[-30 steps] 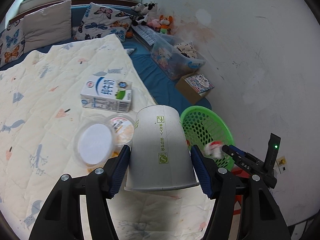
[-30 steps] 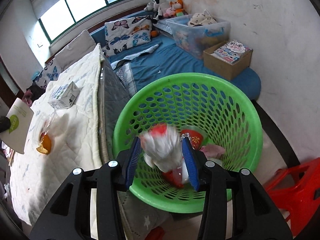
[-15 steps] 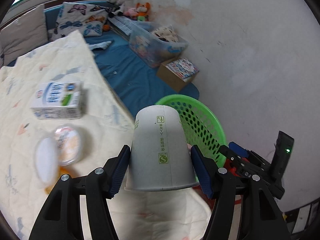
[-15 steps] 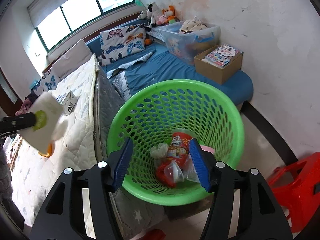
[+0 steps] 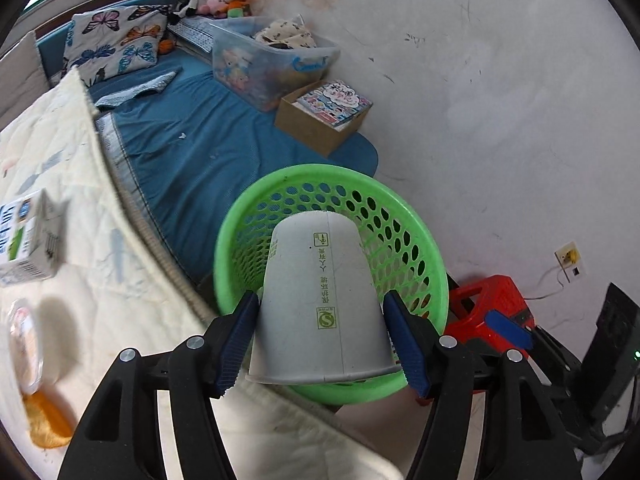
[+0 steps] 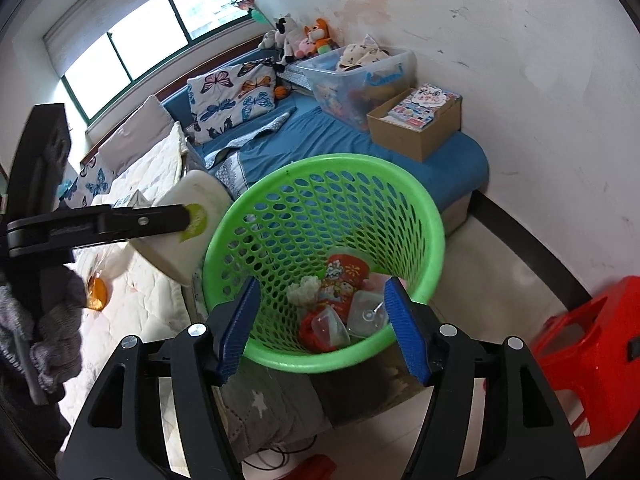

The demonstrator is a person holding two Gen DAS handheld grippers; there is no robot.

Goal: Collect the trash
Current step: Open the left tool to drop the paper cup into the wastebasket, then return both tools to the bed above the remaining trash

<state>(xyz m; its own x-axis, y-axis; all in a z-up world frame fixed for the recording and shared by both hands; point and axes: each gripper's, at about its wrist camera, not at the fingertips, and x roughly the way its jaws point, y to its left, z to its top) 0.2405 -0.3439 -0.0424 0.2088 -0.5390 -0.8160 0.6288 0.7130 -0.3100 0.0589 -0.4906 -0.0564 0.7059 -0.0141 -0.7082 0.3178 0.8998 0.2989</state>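
Basket point(image 6: 434, 216) on floor beside bed point(image 6: 140, 304), trash point(image 6: 340, 300) inside. Cup point(image 5: 320, 304) over basket rim. Stool point(image 6: 600, 360) right of basket; box point(image 6: 416, 128) behind.

Red stool point(image 6: 592, 356) beside wall; cardboard box point(image 6: 416, 130) on blue mat point(image 6: 332, 140).

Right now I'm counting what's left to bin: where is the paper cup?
The paper cup sits between the left gripper's opening jaws, in front of the green basket, just beyond the bed's edge.

Green basket point(image 6: 434, 240), white cup point(image 5: 320, 300), butterfly-patterned pillow point(image 6: 232, 100), red stool point(image 6: 592, 360).
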